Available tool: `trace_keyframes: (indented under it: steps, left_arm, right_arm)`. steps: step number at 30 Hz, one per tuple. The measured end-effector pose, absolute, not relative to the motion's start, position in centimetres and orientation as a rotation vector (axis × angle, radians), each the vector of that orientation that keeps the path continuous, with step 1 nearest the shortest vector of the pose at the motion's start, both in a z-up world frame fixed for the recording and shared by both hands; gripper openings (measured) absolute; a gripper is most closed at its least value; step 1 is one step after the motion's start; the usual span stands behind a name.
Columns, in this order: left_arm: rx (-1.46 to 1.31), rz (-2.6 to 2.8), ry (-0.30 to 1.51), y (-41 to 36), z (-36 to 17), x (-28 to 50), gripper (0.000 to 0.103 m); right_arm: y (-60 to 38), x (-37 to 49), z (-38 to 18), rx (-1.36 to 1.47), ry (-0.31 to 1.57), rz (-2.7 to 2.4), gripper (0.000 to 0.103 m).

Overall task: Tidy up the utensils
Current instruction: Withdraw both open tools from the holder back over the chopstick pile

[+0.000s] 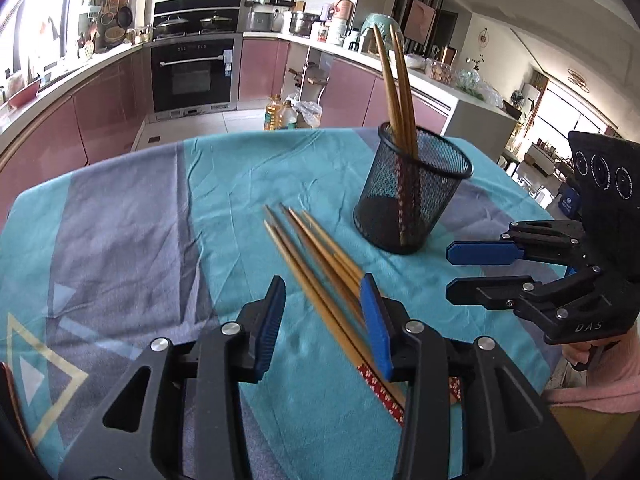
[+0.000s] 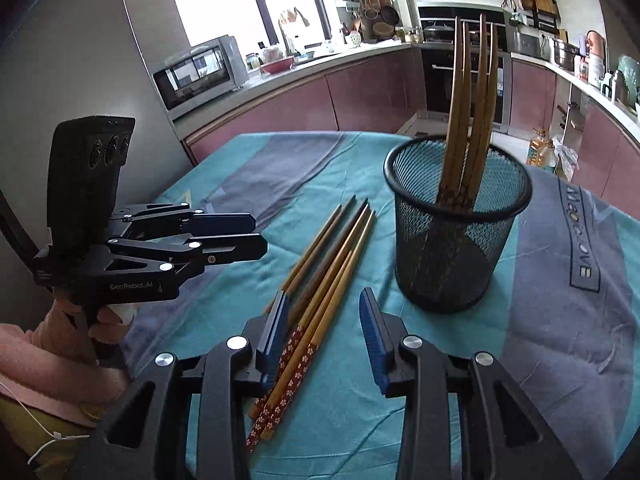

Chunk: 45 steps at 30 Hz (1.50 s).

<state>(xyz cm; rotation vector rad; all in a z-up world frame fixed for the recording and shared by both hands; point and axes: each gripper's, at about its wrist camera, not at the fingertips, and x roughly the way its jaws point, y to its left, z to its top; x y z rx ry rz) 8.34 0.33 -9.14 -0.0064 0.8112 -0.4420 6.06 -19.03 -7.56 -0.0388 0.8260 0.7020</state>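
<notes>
Several wooden chopsticks (image 1: 320, 260) with red patterned ends lie side by side on the tablecloth; they also show in the right wrist view (image 2: 328, 276). A black mesh cup (image 1: 412, 188) stands upright behind them with several chopsticks in it, also in the right wrist view (image 2: 456, 224). My left gripper (image 1: 324, 320) is open and empty, just above the loose chopsticks' near ends. My right gripper (image 2: 324, 336) is open and empty, over the chopsticks' patterned ends, in front of the cup. Each gripper shows in the other's view, the right one (image 1: 450, 270) and the left one (image 2: 260, 230).
The table carries a teal and grey cloth (image 1: 140, 220). Its far edge drops to the kitchen floor, where oil bottles (image 1: 280, 114) stand. Pink cabinets, an oven (image 1: 192, 76) and a crowded counter lie beyond. A microwave (image 2: 200, 72) sits on the counter at the left.
</notes>
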Motion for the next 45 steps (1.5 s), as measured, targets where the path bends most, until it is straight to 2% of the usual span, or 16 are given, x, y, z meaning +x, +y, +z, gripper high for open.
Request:
trace_keyframes:
  steps: [14, 30, 34, 41, 45]
  left_arm:
    - [0.008, -0.433, 0.901, -0.9, -12.7, 8.3, 0.039]
    - [0.031, -0.408, 0.930, -1.3, -13.4, 8.6, 0.038]
    - [0.035, -0.399, 0.933, -1.1, -13.5, 8.5, 0.037]
    - [0.045, -0.385, 0.935, -1.1, -13.5, 8.6, 0.037]
    - [0.057, -0.370, 0.938, -1.2, -13.5, 9.5, 0.033]
  right_arm:
    - [-18.0, 7.0, -10.8, -0.053, 0.913, 0.650, 0.033]
    - [-17.1, 7.6, -11.2, -0.091, 0.923, 0.616, 0.032]
    - [-17.3, 7.7, -11.2, -0.096, 0.928, 0.600, 0.028]
    - [-17.0, 7.8, -11.2, -0.113, 0.925, 0.580, 0.027]
    - [-16.3, 8.3, -11.3, -0.131, 0.914, 0.563, 0.027]
